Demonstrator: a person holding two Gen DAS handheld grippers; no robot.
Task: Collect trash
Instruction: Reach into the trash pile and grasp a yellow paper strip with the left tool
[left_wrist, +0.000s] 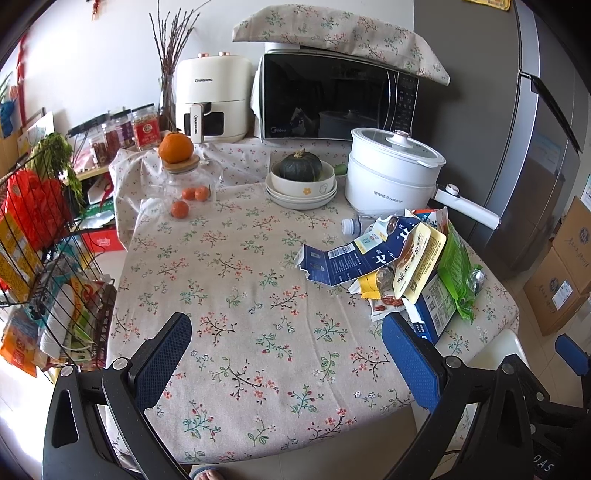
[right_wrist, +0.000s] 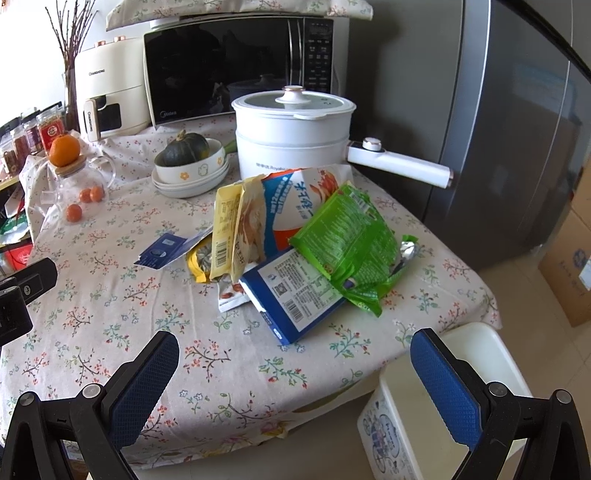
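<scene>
A heap of trash lies on the right side of the flowered table: a torn dark blue carton (left_wrist: 354, 254) (right_wrist: 162, 251), a green bag (left_wrist: 458, 273) (right_wrist: 351, 243), a blue box (right_wrist: 295, 299) (left_wrist: 436, 306), yellowish snack bags (right_wrist: 236, 229) (left_wrist: 413, 258), a large white and blue bag (right_wrist: 295, 199) and a crushed plastic bottle (left_wrist: 351, 226). My left gripper (left_wrist: 288, 350) stands open above the table's front, left of the heap. My right gripper (right_wrist: 295, 373) is open in front of the heap, its right finger over a white bin (right_wrist: 443, 406) (left_wrist: 509, 343) on the floor.
At the back stand a microwave (left_wrist: 332, 96), an air fryer (left_wrist: 212, 99), a white electric pot (left_wrist: 391, 173) with a long handle (right_wrist: 399, 162), bowls with a squash (left_wrist: 301, 181), and a glass jar with oranges (left_wrist: 184, 177). A wire rack (left_wrist: 44, 258) is left, a fridge (right_wrist: 498, 129) right.
</scene>
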